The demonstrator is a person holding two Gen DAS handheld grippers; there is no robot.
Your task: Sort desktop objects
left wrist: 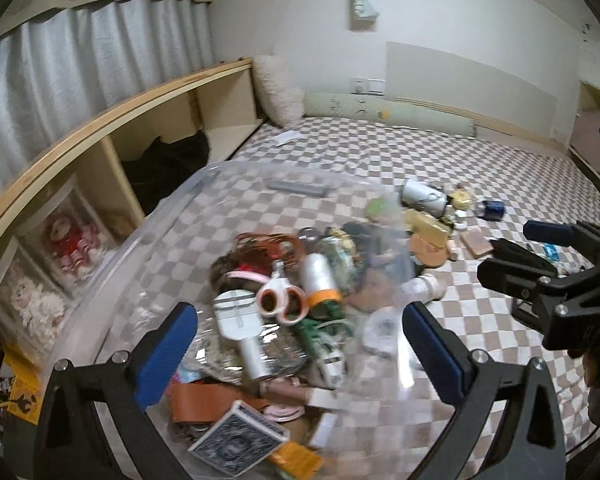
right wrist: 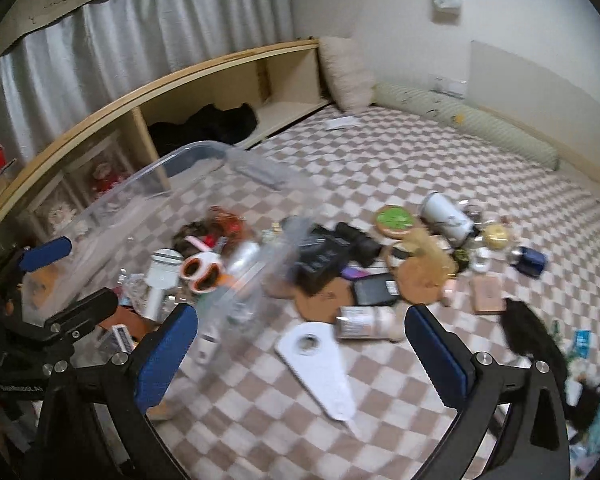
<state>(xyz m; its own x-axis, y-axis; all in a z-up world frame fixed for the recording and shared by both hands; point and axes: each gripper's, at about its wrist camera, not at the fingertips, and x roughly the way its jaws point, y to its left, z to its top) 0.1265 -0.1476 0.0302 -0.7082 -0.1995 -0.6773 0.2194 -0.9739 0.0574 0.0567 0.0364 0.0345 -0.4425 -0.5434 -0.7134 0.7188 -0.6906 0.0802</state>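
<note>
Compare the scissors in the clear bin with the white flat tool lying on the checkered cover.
The scissors have rounded orange-rimmed loops; the white flat tool is one long tapering plate with a single round hole. The scissors lie among clutter inside the clear bin; the flat tool lies alone outside it on the checkered cover. The scissors look shorter than the tool. Both are mainly white, and neither gripper holds them.

Soft, even indoor light; no hard shadows.
Fisheye bent the edges, corners were black; clear plastic storage bin [left wrist: 148, 232] was motion-smeared, with faint glare.
</note>
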